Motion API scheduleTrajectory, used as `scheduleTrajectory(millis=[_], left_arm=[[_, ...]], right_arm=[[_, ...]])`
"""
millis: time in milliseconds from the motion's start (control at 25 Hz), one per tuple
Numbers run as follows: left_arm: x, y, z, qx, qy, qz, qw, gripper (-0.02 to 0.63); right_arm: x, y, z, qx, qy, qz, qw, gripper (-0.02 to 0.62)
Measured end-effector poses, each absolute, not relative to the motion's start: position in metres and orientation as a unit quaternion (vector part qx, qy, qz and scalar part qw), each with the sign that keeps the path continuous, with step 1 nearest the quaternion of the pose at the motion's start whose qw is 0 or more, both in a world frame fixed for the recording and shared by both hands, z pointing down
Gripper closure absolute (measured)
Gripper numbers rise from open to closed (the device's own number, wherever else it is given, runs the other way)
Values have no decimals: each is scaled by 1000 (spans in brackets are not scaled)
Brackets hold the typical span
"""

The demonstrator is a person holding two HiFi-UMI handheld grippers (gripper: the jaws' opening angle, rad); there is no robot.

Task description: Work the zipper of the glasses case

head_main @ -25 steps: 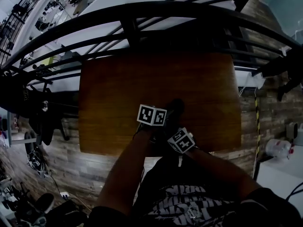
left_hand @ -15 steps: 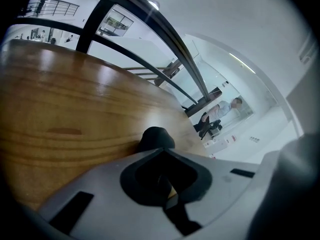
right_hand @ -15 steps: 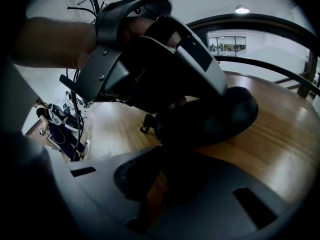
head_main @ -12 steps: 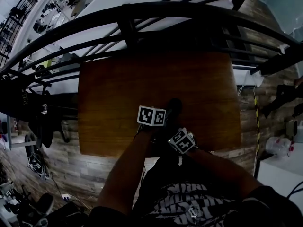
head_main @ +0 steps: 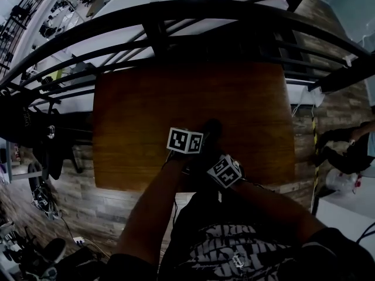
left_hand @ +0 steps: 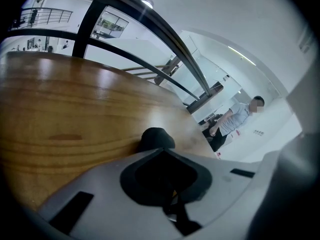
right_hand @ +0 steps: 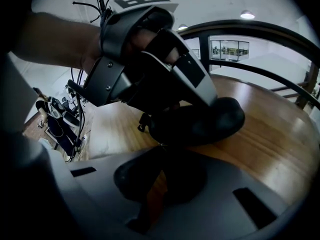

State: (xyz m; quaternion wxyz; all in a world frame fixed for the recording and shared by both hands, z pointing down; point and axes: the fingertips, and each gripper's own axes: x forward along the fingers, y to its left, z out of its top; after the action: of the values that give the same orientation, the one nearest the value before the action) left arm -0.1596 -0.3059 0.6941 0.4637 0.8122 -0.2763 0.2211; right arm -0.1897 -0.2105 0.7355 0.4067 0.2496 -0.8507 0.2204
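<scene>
Head view overhead, gripper views seemingly close, all share table point(head_main: 146, 98)

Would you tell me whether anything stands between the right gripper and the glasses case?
Nothing visible does. The right gripper touches the near edge of the glasses case; the left gripper clamps it from above.

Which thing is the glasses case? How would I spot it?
Find the brown wooden table by the black railing. Near its front edge, the left gripper clamps the glasses case. It is the only dark, rounded oval lying on the wood.
</scene>
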Motion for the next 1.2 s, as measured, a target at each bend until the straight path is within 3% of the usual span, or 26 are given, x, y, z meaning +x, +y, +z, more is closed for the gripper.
scheduleTrajectory(millis=[1200], left_arm=[[-153,-302,696,815,-292,235,442,606]], right_arm=[[-156,-229,735,269,-844,228,405,597]])
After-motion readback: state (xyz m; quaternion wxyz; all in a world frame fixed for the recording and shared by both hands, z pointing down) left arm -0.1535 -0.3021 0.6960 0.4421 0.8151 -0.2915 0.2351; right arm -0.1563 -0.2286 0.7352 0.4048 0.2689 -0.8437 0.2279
